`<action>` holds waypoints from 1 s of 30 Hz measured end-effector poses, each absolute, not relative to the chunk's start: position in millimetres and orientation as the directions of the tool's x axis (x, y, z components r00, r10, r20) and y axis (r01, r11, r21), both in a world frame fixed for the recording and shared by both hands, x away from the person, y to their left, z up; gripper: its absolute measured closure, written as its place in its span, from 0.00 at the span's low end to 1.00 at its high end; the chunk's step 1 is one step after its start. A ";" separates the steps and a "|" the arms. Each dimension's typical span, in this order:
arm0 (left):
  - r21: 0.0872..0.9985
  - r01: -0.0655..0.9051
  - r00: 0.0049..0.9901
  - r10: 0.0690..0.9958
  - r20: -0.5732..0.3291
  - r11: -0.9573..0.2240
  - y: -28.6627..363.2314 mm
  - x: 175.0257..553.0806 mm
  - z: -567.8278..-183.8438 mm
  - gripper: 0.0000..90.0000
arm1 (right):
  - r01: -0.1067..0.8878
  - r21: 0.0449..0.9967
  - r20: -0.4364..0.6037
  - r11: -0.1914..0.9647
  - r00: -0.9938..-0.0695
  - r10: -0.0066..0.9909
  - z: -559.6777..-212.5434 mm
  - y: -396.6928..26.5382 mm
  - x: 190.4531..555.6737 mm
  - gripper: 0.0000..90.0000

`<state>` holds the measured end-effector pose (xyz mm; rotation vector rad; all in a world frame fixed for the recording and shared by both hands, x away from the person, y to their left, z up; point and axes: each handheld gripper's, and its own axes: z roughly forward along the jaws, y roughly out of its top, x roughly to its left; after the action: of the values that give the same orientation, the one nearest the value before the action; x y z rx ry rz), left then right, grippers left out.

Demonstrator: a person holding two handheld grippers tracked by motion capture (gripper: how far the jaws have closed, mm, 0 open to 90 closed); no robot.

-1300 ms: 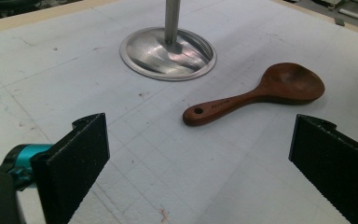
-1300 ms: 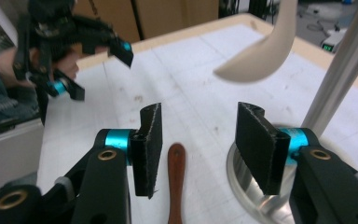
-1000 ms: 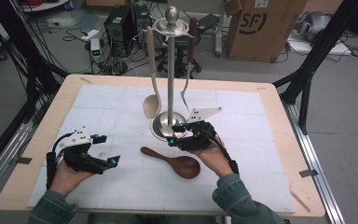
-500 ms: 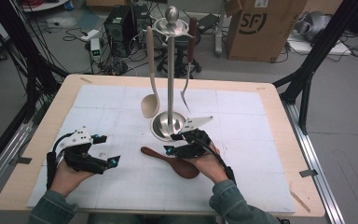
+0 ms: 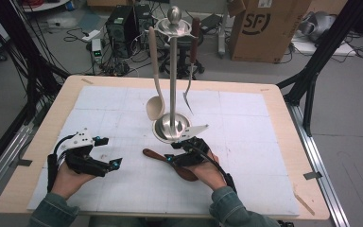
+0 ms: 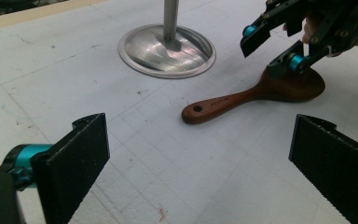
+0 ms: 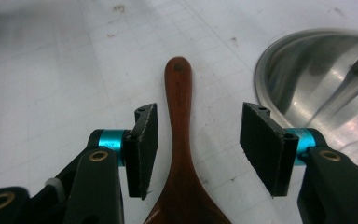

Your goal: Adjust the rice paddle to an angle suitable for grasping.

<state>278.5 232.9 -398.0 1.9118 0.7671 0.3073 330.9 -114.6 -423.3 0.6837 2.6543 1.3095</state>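
Observation:
A dark wooden spoon [image 5: 155, 155] lies flat on the white mat, its handle end with the hole pointing left. My right gripper [image 5: 171, 153] hovers low over it, open. In the right gripper view the spoon's handle [image 7: 179, 116] runs up between the two pads with a gap on each side of my right gripper [image 7: 198, 144]. At the left of the mat my left gripper [image 5: 111, 151] rests open and holds nothing. From the left gripper view [image 6: 200, 163] the spoon [image 6: 233, 100] and my right gripper [image 6: 263, 55] show ahead.
A steel utensil stand [image 5: 172, 85] rises mid-table; its round base [image 7: 317, 88] sits just right of my right jaws. A pale spoon [image 5: 154, 101] and a dark-handled fork [image 5: 190, 92] hang from it. Cables and boxes lie on the floor beyond the table.
My right hand has come down and toward the table's near edge, from beside the stand's base to just over the wooden spoon. The left hand has stayed put.

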 end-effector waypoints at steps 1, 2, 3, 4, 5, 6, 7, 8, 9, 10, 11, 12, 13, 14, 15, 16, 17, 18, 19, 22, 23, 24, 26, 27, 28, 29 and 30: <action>0.881 0.376 0.765 0.633 -0.120 -0.288 232.9 278.5 -398.0 0.06 | 0.348 0.771 0.101 0.533 -0.894 0.437 -425.0 -113.7 331.0 0.51; 0.881 0.375 0.766 0.632 -0.119 -0.288 232.8 278.5 -398.1 0.06 | 0.348 0.765 0.096 0.542 -0.894 0.438 -426.1 -112.9 330.7 0.52; 0.880 0.376 0.765 0.634 -0.119 -0.289 232.7 278.4 -398.1 0.06 | 0.351 0.762 0.095 0.544 -0.892 0.442 -427.2 -111.8 330.5 0.52; 0.880 0.375 0.766 0.632 -0.117 -0.291 232.8 278.7 -398.2 0.06 | 0.351 0.756 0.094 0.552 -0.893 0.439 -428.2 -111.1 330.6 0.52; 0.880 0.375 0.765 0.633 -0.117 -0.292 232.8 278.9 -398.3 0.06 | 0.349 0.753 0.091 0.557 -0.895 0.437 -429.5 -110.4 330.9 0.52; 0.880 0.375 0.765 0.633 -0.117 -0.291 232.9 279.0 -398.4 0.06 | 0.349 0.751 0.090 0.560 -0.895 0.436 -430.7 -109.6 331.1 0.53; 0.880 0.375 0.765 0.633 -0.117 -0.290 232.9 279.0 -398.4 0.06 | 0.351 0.749 0.092 0.562 -0.895 0.436 -431.9 -108.7 331.0 0.53; 0.880 0.375 0.765 0.633 -0.117 -0.290 232.9 278.9 -398.4 0.06 | 0.352 0.745 0.092 0.567 -0.895 0.436 -432.9 -107.8 330.8 0.54; 0.880 0.375 0.766 0.633 -0.118 -0.290 232.9 278.9 -398.4 0.06 | 0.349 0.743 0.088 0.572 -0.897 0.433 -434.1 -106.9 330.7 0.55; 0.880 0.375 0.766 0.632 -0.118 -0.290 232.8 278.9 -398.4 0.06 | 0.349 0.738 0.085 0.577 -0.897 0.433 -435.1 -106.0 330.6 0.55; 0.880 0.376 0.765 0.633 -0.118 -0.291 232.7 278.9 -398.5 0.06 | 0.349 0.735 0.085 0.581 -0.898 0.432 -436.2 -105.0 330.3 0.56; 0.880 0.377 0.766 0.631 -0.120 -0.291 232.5 278.9 -398.6 0.06 | 0.344 0.732 0.078 0.588 -0.900 0.430 -437.2 -104.2 330.3 0.57; 0.879 0.377 0.766 0.632 -0.119 -0.292 232.3 278.9 -398.7 0.06 | 0.338 0.731 0.073 0.593 -0.902 0.425 -438.5 -103.3 330.6 0.58; 0.879 0.377 0.767 0.631 -0.119 -0.292 232.3 278.8 -398.9 0.06 | 0.340 0.726 0.073 0.598 -0.902 0.424 -439.3 -102.1 330.3 0.58; 0.879 0.377 0.767 0.631 -0.119 -0.292 232.2 278.8 -399.0 0.06 | 0.330 0.726 0.063 0.603 -0.905 0.420 -440.3 -101.2 330.6 0.60; 0.879 0.377 0.766 0.631 -0.119 -0.292 232.2 278.8 -399.2 0.06 | 0.328 0.720 0.058 0.611 -0.906 0.419 -440.9 -100.4 330.2 0.61; 0.879 0.376 0.766 0.632 -0.118 -0.292 232.1 278.9 -399.3 0.06 | 0.325 0.714 0.052 0.620 -0.907 0.417 -441.6 -99.7 330.0 0.62; 0.879 0.377 0.766 0.632 -0.119 -0.291 232.0 278.9 -399.3 0.06 | 0.322 0.710 0.047 0.626 -0.909 0.414 -442.4 -99.0 329.7 0.63; 0.880 0.375 0.768 0.630 -0.118 -0.292 232.0 279.0 -399.4 0.06 | 0.318 0.705 0.040 0.634 -0.910 0.412 -442.9 -98.3 329.3 0.65; 0.879 0.376 0.769 0.628 -0.120 -0.293 231.4 279.2 -399.9 0.06 | 0.304 0.696 0.023 0.651 -0.915 0.403 -444.5 -96.7 328.9 0.68; 0.879 0.377 0.768 0.630 -0.120 -0.293 231.1 279.2 -400.1 0.06 | 0.292 0.694 0.009 0.658 -0.918 0.397 -444.9 -95.6 328.5 0.69; 0.879 0.378 0.767 0.630 -0.121 -0.292 231.0 279.3 -400.2 0.06 | 0.286 0.687 0.001 0.668 -0.920 0.393 -445.2 -94.7 327.8 0.70; 0.878 0.378 0.768 0.629 -0.120 -0.294 230.9 279.5 -400.4 0.06 | 0.276 0.689 -0.006 0.670 -0.922 0.386 -445.4 -93.9 327.7 0.73; 0.878 0.378 0.769 0.628 -0.120 -0.295 230.9 279.5 -400.5 0.06 | 0.277 0.689 -0.001 0.670 -0.924 0.383 -445.4 -93.6 327.5 0.76; 0.878 0.378 0.769 0.627 -0.120 -0.295 230.9 279.5 -400.5 0.06 | 0.272 0.689 0.000 0.671 -0.927 0.375 -445.5 -93.4 327.3 0.78; 0.878 0.379 0.768 0.629 -0.122 -0.293 230.6 279.5 -400.6 0.06 | 0.264 0.689 -0.006 0.675 -0.929 0.370 -445.3 -93.2 327.1 0.79; 0.878 0.379 0.768 0.629 -0.122 -0.293 230.5 279.5 -400.7 0.06 | 0.264 0.687 -0.002 0.676 -0.931 0.365 -445.2 -93.0 326.8 0.83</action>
<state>279.5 230.5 -400.7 1.9183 0.7657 0.3003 326.8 -93.0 -445.2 0.5188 2.7473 1.0936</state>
